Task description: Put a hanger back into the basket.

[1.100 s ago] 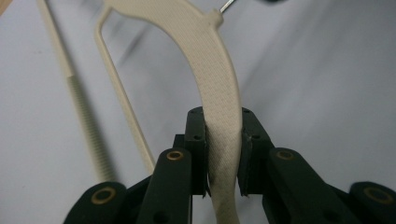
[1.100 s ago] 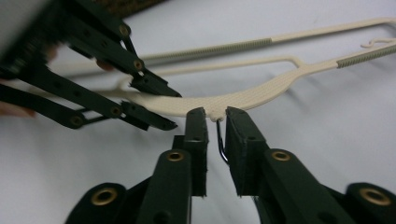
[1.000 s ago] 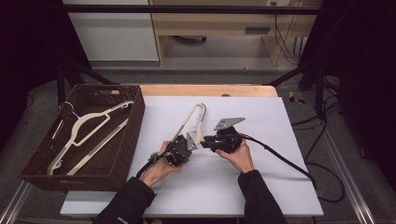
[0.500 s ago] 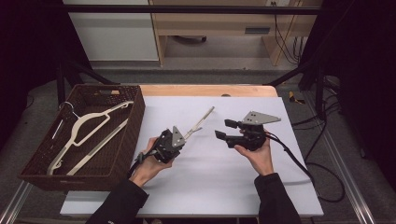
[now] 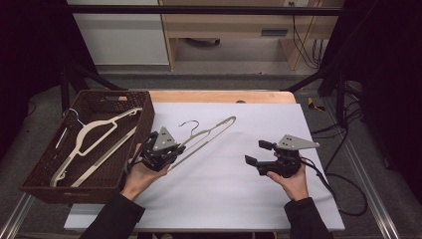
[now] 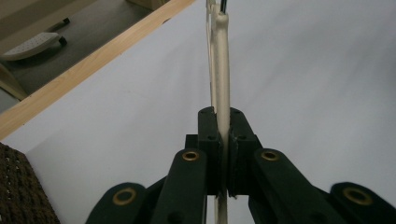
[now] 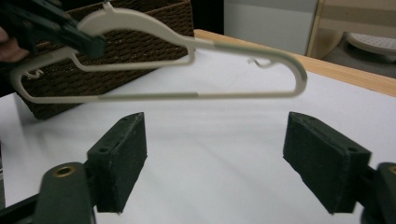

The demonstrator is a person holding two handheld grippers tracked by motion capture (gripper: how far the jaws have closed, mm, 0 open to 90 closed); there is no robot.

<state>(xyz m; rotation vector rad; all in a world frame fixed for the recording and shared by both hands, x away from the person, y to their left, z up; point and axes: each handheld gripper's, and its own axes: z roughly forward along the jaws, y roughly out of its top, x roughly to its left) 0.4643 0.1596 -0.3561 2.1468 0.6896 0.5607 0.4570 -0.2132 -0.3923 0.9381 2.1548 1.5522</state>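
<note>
My left gripper (image 5: 175, 149) is shut on a cream plastic hanger (image 5: 214, 129) and holds it off the white table, close to the basket. The left gripper view looks along the shut jaws of the left gripper (image 6: 223, 140), which pinch the hanger's thin bar (image 6: 223, 84). My right gripper (image 5: 258, 153) hovers to the right, well apart from the hanger. Its jaws have just been opening and nothing is between them. In the right gripper view, the right gripper (image 7: 215, 154) stands wide open with the hanger (image 7: 187, 95) hanging beyond it, held at the far left by the left gripper (image 7: 79, 39).
A dark woven basket (image 5: 69, 193) stands at the table's left edge with a second cream hanger (image 5: 94, 134) lying in it. A wooden strip (image 5: 219, 96) borders the table's far side. The right gripper's cable (image 5: 343, 199) trails off the right edge.
The left gripper has lifted the hanger and carried it toward the basket, swinging it to a slant. The right gripper has pulled away to the right and opened its jaws.
</note>
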